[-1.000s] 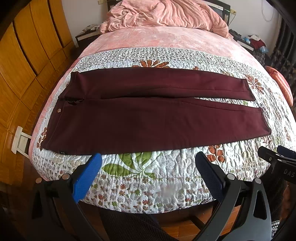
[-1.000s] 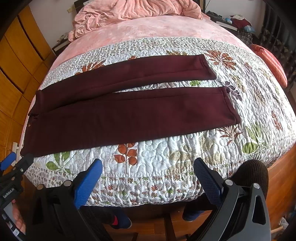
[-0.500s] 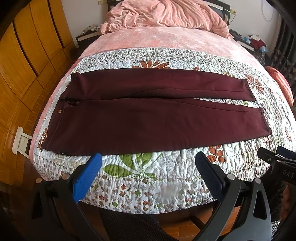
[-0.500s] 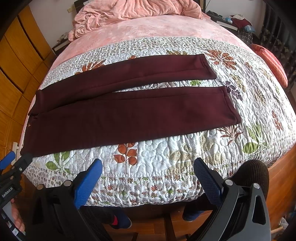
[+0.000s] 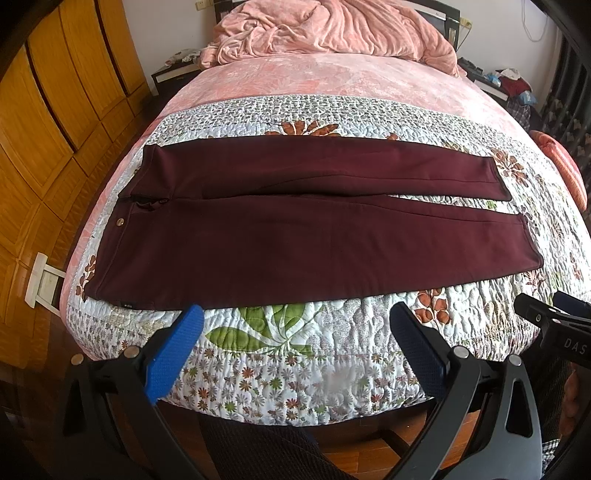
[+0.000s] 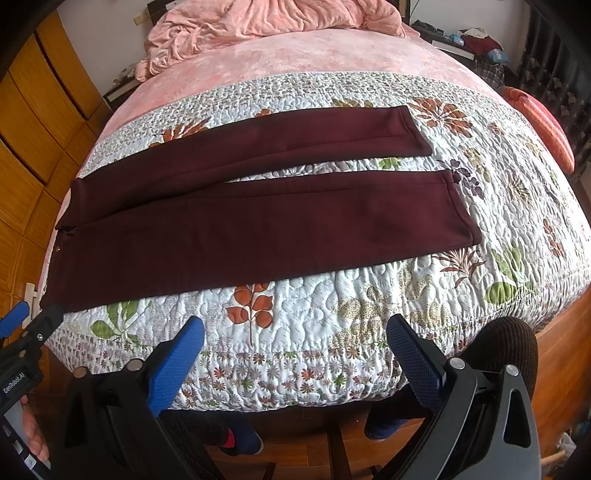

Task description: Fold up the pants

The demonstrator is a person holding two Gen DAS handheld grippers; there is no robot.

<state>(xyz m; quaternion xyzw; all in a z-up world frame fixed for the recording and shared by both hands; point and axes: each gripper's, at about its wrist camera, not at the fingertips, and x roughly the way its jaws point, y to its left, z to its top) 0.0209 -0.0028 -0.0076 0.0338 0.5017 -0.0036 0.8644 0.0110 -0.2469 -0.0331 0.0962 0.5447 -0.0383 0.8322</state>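
**Both grippers spread wide at the near edge of the bed, pants flat and untouched**

Nearest in the left wrist view, the left gripper [image 5: 295, 328] has its blue-padded fingers [image 5: 173, 350] spread wide with nothing between them, poised over the near edge of the bed just short of the fabric. The right gripper [image 6: 295, 328] stands the same way in its own view, fingers far apart and empty, with the person's knee [image 6: 498, 354] below it at the right and a shoe [image 6: 240, 439] on the wooden floor [image 6: 565, 354]. Each gripper's tip shows at the border of the other's view.

Past the grippers, a floral quilt [image 5: 295, 332] covers the near half of the bed and hangs over its edge. On it lie the dark maroon pants [image 5: 295, 243], spread flat and running left to right. The waistband [image 5: 114, 236] is at the left with a small metal button [image 5: 120, 220] on it; the two legs reach to the right, close together near the waist and parted by a thin strip of quilt toward the hems. The near leg's hem [image 6: 461, 210] lies further right than the far leg's hem [image 6: 419, 129].

Beyond the quilt the bed is covered by a pink sheet [image 5: 332, 77], with a bunched pink blanket [image 5: 332, 29] at the far end. Wooden wardrobe doors [image 5: 48, 110] line the left side.
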